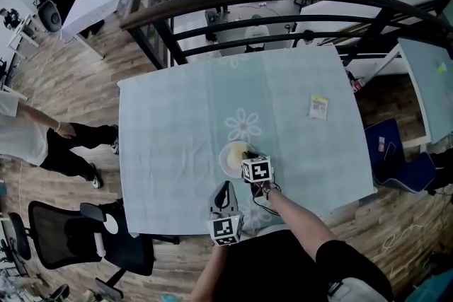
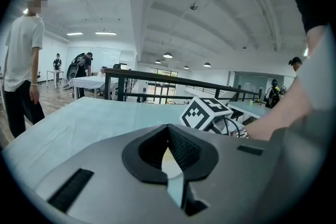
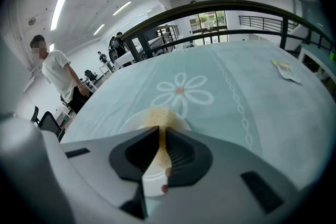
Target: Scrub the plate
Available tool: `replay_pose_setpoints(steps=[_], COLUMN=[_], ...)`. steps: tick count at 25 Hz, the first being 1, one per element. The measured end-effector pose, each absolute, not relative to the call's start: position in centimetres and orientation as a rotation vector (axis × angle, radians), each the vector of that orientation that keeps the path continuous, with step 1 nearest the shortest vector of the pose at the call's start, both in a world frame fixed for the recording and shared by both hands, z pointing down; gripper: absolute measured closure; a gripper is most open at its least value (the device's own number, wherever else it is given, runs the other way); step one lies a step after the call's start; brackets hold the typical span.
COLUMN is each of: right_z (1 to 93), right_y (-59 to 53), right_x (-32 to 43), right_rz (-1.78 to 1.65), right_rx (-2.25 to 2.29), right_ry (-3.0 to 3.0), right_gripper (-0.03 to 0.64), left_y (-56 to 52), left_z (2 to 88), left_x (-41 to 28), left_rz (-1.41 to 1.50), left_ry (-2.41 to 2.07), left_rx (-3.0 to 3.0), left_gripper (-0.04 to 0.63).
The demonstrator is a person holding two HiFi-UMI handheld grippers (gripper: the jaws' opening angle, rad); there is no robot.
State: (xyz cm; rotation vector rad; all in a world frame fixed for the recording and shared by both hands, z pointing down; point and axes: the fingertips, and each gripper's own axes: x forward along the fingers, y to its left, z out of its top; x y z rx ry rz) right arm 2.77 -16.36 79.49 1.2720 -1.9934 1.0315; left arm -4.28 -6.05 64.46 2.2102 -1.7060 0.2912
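One surface (image 1: 177,124) fills the middle of the head view, covered by a pale teal cloth with a single white flower print (image 1: 243,125). One person (image 1: 28,138) in a white top stands off its left side, and one black office chair (image 1: 64,233) sits by its near left corner.

One white plate (image 1: 228,163) lies on the cloth near the front edge, just below the flower print.

There are two tools. The right tool (image 1: 245,153) reaches over the near right part of the plate. In the right gripper view its jaws stand narrow, pressed on one yellow-brown pad (image 3: 157,115) that fills the slit between them and spreads out on the plate (image 3: 128,123) just beyond the tips. The left tool (image 1: 225,187) is just in front of the plate, near the surface's front edge and not touching it. In the left gripper view its jaws are narrow too, leaving only a thin slit with nothing in it.

One small yellow-and-white packet (image 1: 318,107) lies flat, well apart from the plate, toward the far right of the surface.
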Motion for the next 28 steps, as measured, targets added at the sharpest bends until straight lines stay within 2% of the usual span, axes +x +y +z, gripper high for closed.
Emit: replay_pose_setpoints(steps=[16,28], right_z=[78.4,77.0], right_y=[-16.7,-15.1], right_x=[7.8,1.8], right_rz=[1.005,0.993], right_rx=[1.415,1.266], right_ry=[-1.938,-2.061], right_gripper=[0.571,0.571], left_y=[-6.4,-5.8], left_z=[64.5,64.2], left_x=[-2.8,-5.0], left_rz=[0.285,0.272], left_ry=[-1.653,-1.720], left_rx=[2.253,2.206], left_gripper=[0.584,0.584])
